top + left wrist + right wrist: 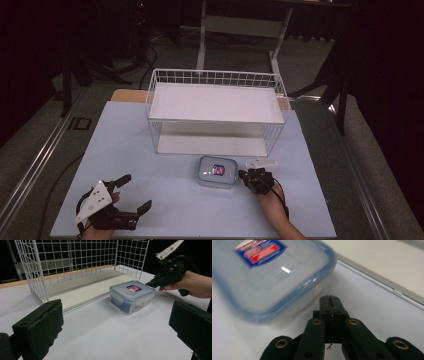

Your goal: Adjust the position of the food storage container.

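Note:
A clear plastic food box (217, 171) with a blue-rimmed lid and a red and blue label sits on the white table, just in front of the wire rack. My right gripper (243, 174) is shut with nothing in it, its tip right at the box's right side; whether it touches is unclear. In the right gripper view the closed jaws (329, 298) point at the corner of the box (269, 277). My left gripper (135, 192) lies at the near left, wide open and empty. From the left gripper view, the box (131, 296) and the right gripper (149, 284) lie ahead.
A white wire rack (216, 111) with an upper shelf and a lower board stands at the middle back of the table (165, 200). Dark floor, cables and a desk frame (240, 30) lie beyond the table.

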A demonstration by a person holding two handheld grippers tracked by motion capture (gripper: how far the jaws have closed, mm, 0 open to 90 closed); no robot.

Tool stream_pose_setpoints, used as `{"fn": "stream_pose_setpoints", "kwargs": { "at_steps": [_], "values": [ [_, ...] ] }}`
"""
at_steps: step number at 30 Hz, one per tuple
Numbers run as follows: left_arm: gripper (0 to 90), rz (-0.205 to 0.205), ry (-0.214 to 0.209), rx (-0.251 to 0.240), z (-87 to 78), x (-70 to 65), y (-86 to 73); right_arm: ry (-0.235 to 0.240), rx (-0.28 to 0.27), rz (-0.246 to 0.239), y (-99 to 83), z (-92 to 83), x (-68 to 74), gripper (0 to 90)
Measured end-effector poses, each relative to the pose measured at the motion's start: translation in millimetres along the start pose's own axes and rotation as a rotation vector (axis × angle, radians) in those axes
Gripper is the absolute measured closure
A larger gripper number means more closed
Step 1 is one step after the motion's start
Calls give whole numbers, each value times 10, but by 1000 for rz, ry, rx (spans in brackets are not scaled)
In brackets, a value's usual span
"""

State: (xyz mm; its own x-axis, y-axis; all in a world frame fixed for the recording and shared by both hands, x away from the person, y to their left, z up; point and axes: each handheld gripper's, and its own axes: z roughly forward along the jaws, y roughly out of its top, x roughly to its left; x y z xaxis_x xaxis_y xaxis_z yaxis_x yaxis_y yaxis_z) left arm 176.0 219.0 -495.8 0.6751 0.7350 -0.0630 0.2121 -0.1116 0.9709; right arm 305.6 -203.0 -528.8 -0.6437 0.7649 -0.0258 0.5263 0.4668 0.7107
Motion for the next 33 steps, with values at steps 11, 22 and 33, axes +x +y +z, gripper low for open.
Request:
{"fn": "stream_pose_setpoints", "kwargs": {
  "at_steps": [11,22,33],
  "values": [
    [4,-1,-4,12,12,-4,-11,14,8,24,116,147,23,900],
    [4,-2,-7,16,11,-2,-15,40,12,-2,224,326,241,900],
    [4,1,-12,18,11,-11,-15,38,1,-1,260,332,282,900]
  ]
}}
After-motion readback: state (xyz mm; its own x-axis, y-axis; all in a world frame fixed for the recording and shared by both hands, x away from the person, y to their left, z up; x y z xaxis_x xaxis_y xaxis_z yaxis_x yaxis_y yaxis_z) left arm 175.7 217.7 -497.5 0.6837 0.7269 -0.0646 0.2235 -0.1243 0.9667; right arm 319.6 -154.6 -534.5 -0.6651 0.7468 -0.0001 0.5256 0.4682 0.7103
